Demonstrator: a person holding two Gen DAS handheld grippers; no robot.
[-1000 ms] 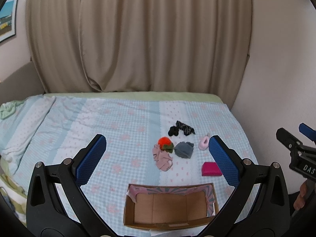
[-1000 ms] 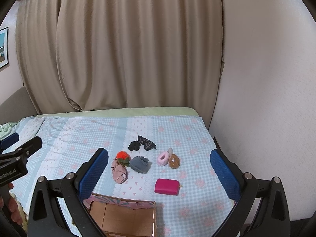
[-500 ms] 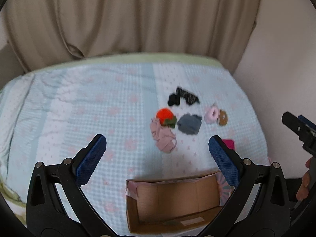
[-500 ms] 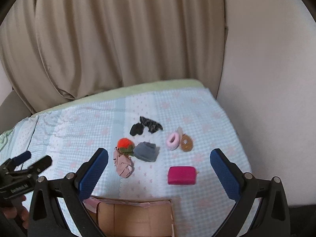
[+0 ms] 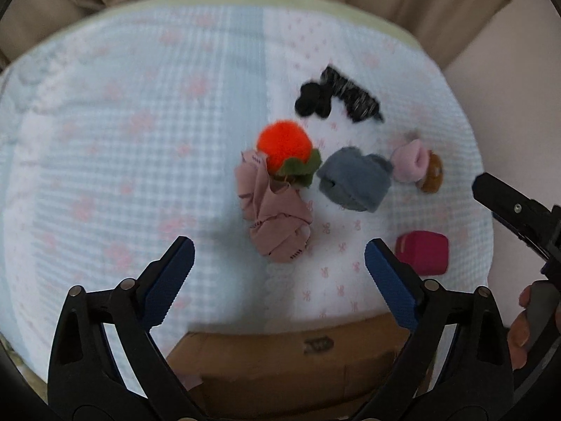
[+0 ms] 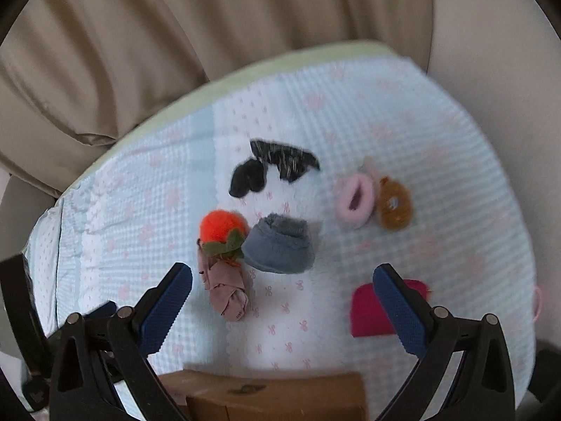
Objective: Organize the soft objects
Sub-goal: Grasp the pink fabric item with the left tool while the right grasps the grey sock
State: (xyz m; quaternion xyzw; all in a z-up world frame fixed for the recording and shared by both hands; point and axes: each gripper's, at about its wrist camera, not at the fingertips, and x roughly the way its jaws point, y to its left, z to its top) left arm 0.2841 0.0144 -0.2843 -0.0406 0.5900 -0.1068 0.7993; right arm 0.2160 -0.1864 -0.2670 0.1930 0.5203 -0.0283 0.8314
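Soft things lie grouped on the bed's light blue checked cover (image 5: 140,140). A dusty-pink cloth bundle (image 5: 273,217) (image 6: 226,286) lies just beyond my left gripper (image 5: 278,256), whose jaws are wide and closing with nothing between them. An orange pom-pom with green leaves (image 5: 285,147) (image 6: 222,229) rests on the bundle's far end. Right of it are a grey sock (image 5: 356,179) (image 6: 280,244), a pink scrunchie (image 5: 408,163) (image 6: 354,200), a brown plush (image 5: 433,173) (image 6: 394,205) and a magenta pouch (image 5: 422,251) (image 6: 366,310). My right gripper (image 6: 282,280) hangs open over the grey sock's near side.
A black sock (image 5: 312,101) (image 6: 247,179) and a dark speckled cloth (image 5: 354,96) (image 6: 285,158) lie farther back. A cardboard box (image 5: 287,358) (image 6: 266,400) stands at the near edge under both grippers. Beige curtains (image 6: 175,35) and a wall close off the far side.
Both grippers have dropped and tipped downward toward the soft things, which now look much larger. The box has slid to the bottom edge of both views. The left jaws have narrowed slightly.
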